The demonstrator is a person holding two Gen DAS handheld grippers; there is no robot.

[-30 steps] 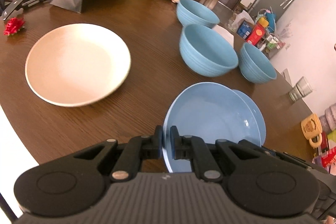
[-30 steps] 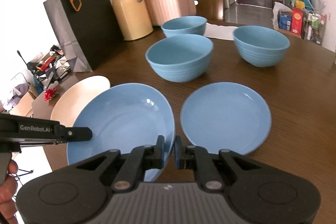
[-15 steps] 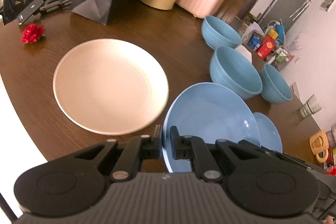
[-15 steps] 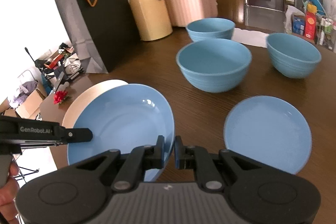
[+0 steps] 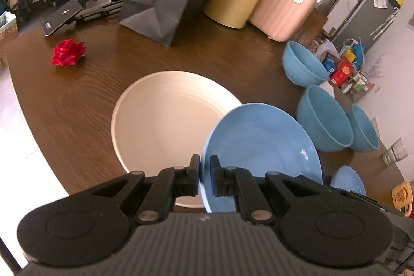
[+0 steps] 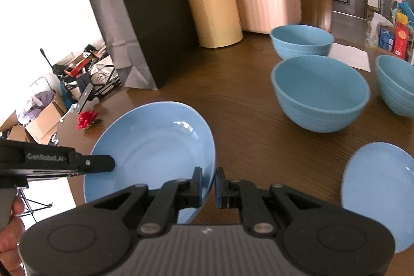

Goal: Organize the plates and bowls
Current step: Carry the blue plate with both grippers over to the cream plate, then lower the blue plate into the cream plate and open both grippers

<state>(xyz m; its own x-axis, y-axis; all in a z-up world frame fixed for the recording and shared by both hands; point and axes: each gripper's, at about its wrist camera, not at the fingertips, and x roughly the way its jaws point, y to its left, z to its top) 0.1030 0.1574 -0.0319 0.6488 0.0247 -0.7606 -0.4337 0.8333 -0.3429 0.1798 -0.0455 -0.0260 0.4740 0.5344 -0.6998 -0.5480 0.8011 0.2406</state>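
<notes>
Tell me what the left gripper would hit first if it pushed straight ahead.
Probably the cream plate. The left gripper, shut on the blue plate, points down at it; depth is uncertain.

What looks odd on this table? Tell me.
A red flower lies loose on the wooden table among the dishes. The large blue plate is tilted only because both grippers hold it; nothing is spilled.

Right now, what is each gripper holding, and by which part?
Both hold one large blue plate by opposite sides of its rim: the left gripper is clamped on the plate's left edge, the right gripper on its right edge.
</notes>
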